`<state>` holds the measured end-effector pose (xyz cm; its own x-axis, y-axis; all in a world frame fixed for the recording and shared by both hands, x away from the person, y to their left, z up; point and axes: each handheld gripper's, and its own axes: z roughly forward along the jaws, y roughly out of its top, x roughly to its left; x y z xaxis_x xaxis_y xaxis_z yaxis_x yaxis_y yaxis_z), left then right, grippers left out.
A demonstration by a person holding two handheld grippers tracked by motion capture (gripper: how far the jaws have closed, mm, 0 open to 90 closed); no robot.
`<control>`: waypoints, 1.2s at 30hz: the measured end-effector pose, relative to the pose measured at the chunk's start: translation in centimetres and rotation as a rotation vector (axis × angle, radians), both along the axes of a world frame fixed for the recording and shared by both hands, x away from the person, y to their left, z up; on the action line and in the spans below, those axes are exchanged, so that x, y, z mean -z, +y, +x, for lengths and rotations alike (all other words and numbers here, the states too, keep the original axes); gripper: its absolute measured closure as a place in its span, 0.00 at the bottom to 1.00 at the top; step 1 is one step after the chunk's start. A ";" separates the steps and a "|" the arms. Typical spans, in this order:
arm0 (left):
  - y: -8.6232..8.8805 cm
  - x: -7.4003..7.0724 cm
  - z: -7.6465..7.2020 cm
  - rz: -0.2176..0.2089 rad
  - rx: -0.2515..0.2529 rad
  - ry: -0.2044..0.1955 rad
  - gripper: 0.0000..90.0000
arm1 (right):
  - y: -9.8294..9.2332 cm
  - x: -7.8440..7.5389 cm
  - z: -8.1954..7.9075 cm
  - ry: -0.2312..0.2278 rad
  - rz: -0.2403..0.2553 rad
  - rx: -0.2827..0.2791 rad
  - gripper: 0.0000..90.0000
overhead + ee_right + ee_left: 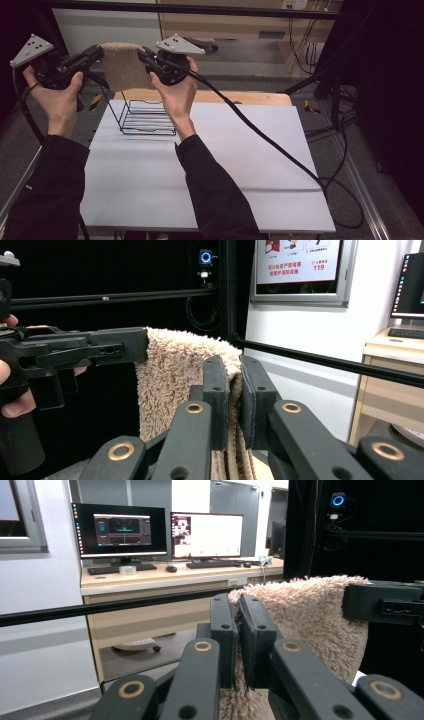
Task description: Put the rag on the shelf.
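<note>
Black-sleeved forearms are rising from the near edge, lifting a beige fluffy towel (pixel 121 65) above the far-left black wire rack (pixel 145 119). Left gripper (pixel 95 52) and right gripper (pixel 144 55) are each pinching a top corner. Seemingly mid-carry; lowering it over the rack probably follows.
</note>
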<state>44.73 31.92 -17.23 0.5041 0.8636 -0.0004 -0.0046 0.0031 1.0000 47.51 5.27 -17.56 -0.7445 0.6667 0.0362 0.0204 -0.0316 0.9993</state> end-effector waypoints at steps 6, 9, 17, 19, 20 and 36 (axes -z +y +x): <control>0.4 -0.6 1.1 -0.006 -0.007 0.004 0.94 | 0.5 -0.7 0.8 -0.006 -0.002 0.001 0.93; 0.4 -0.9 1.7 -0.006 -0.006 0.005 0.94 | 0.6 -0.7 1.3 0.001 0.010 0.002 0.93; -0.1 -0.8 3.7 -0.003 -0.015 0.022 0.94 | 0.3 -0.6 3.1 0.009 0.011 0.018 0.93; -0.2 -0.7 4.2 -0.008 -0.019 0.023 0.94 | 0.3 -0.5 3.5 0.009 0.010 0.018 0.93; -0.2 -0.6 4.4 -0.010 -0.019 0.026 0.94 | 0.3 -0.5 3.6 0.008 0.010 0.019 0.93; -0.2 0.0 6.8 0.021 -0.038 0.041 0.94 | 0.5 0.4 6.0 0.039 0.021 0.017 0.93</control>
